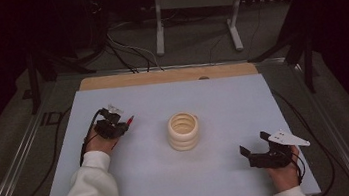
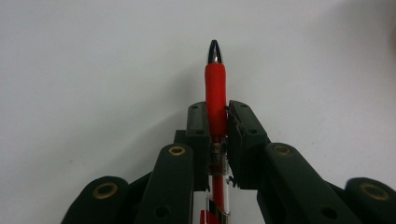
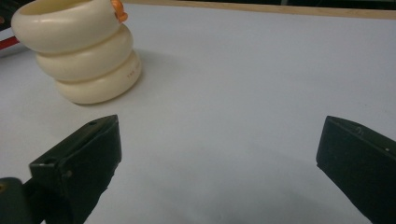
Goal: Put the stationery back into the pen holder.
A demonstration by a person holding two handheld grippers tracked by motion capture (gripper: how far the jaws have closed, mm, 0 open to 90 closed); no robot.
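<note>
Left gripper view: left gripper (image 2: pixel 217 123) clamps the red pen (image 2: pixel 215 88) mid-barrel, tip forward, probably for aiming into the cream holder (image 1: pixel 183 131) mid-table. Right gripper (image 1: pixel 258 146) near the table's (image 1: pixel 242 94) right front corner, jaws wide, nothing held.

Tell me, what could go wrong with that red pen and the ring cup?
The left gripper pinches the red pen only at its middle, so the pen might swivel or slip. The cream ringed holder stands free on the table; a bump from the pen tip could tip it, since the open right gripper is not steadying it.
</note>
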